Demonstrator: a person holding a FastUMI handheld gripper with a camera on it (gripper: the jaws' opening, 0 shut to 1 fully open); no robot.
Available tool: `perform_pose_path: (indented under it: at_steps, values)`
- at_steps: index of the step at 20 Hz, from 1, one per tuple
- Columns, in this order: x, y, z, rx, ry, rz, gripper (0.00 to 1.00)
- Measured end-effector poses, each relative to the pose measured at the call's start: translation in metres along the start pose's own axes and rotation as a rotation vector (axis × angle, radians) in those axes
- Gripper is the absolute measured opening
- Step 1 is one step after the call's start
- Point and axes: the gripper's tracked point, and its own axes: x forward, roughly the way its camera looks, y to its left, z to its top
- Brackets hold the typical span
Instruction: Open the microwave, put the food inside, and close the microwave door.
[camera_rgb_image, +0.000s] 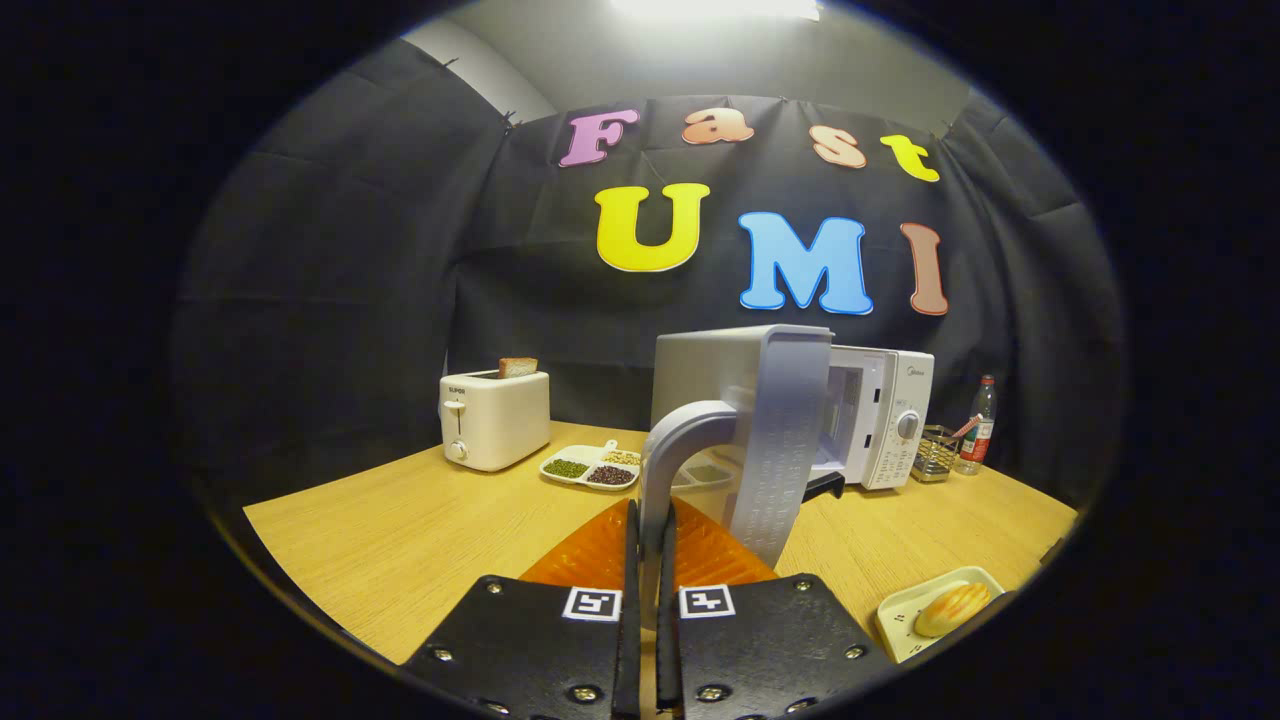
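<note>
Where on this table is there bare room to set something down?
Bare wood lies between the toaster and the gripper, which is shut on the microwave door handle. Another free patch sits between the microwave and the food dish. It is crowded around the bean tray and the open door.

White microwave (885, 415), door (775, 440) open, food (952, 609) nearby

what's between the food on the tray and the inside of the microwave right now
The open microwave door stands between them: it is swung out toward the gripper, whose fingers are shut on the door handle. The food lies on its tray on the table, beside the fingers; the microwave cavity lies beyond the door.
</note>
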Motion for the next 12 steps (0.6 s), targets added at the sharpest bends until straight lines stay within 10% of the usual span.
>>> perform_pose_path:
  at_steps: [5, 12]
  values:
    - [-0.04, 0.025, 0.008, 0.004, 0.015, 0.247, 0.11]
    - [-0.104, -0.024, 0.007, -0.189, -0.086, 0.484, 0.91]
